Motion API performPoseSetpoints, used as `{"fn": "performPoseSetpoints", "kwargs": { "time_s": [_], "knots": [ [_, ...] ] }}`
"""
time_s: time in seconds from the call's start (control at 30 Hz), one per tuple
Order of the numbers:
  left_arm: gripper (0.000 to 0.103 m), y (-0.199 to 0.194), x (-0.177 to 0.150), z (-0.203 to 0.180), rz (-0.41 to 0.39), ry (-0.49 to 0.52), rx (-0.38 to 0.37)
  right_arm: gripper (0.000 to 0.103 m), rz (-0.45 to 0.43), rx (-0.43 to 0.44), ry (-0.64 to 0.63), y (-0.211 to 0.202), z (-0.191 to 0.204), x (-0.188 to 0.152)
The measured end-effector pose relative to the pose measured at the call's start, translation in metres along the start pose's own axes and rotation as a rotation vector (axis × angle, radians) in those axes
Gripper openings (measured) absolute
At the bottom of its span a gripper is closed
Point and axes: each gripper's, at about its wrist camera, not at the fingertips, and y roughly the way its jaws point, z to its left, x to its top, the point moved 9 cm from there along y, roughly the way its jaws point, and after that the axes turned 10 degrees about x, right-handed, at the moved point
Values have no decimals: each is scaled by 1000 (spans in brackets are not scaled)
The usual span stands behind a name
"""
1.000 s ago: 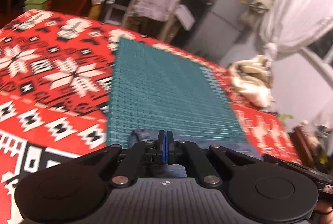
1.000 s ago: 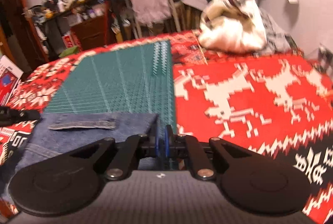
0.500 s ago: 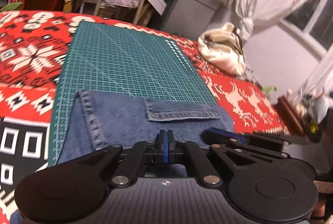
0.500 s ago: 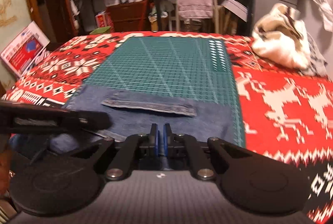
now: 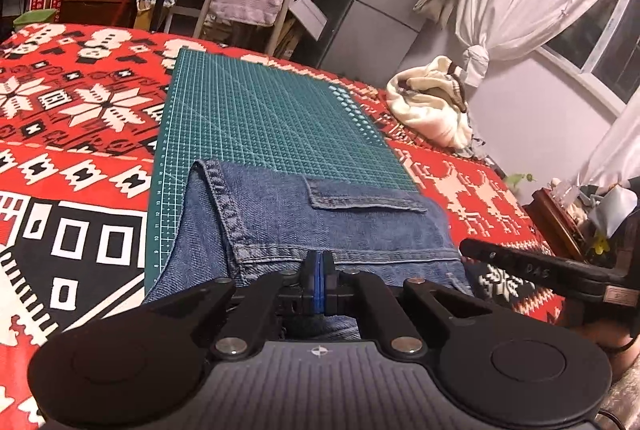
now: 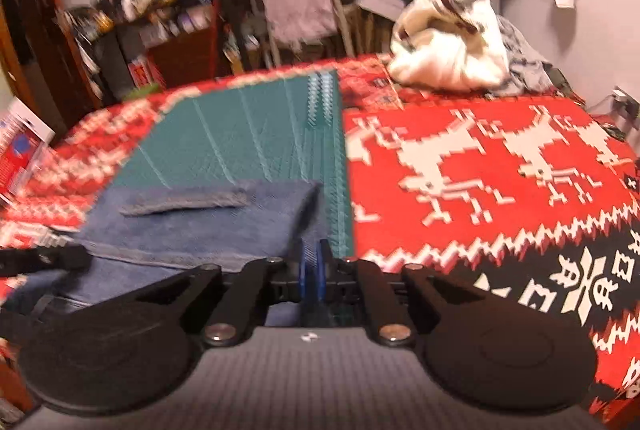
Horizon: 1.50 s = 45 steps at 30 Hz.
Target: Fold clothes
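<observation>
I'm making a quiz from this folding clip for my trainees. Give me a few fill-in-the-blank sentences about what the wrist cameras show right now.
1. The blue denim jeans lie on the near end of a green gridded ____.
2. The left gripper is ____ on the jeans' stitched edge.
3. The red patterned blanket shows white ____ figures.
4. The cream bundle of cloth sits near the blanket's ____ edge.

Missing words: cutting mat; shut; reindeer; far
</observation>
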Motion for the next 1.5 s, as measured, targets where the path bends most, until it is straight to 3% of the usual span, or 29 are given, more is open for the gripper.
{"fn": "performPoseSetpoints", "kwargs": {
  "time_s": [0.1,0.23,0.3,0.5,0.7,0.8,0.9,1.13,1.5],
  "knots": [
    [2,-4,1,-8,-3,1,-43,7,-13,93,-66,-7,31,3],
    [2,3,-6,-23,33,44,-64,7,60,159,-158,6,69,-12],
    [2,8,-13,-23,60,74,-29,7,76,149,-161,10,69,-20],
    [3,2,-27,-1,68,77,-3,0,81,131,-110,2,51,-27],
    [2,-9,-34,10,70,68,9,0,67,116,-81,-12,42,-30],
    [2,-14,-35,13,69,74,17,11,76,102,-31,-21,28,-35],
    [2,-19,-37,13,67,89,23,7,80,89,-8,-27,18,-38],
    [2,-39,-37,23,63,83,72,11,64,29,-15,-41,8,-31],
    [8,-58,-11,59,12,4,159,18,109,-26,37,-4,-9,-28]
  ]
}}
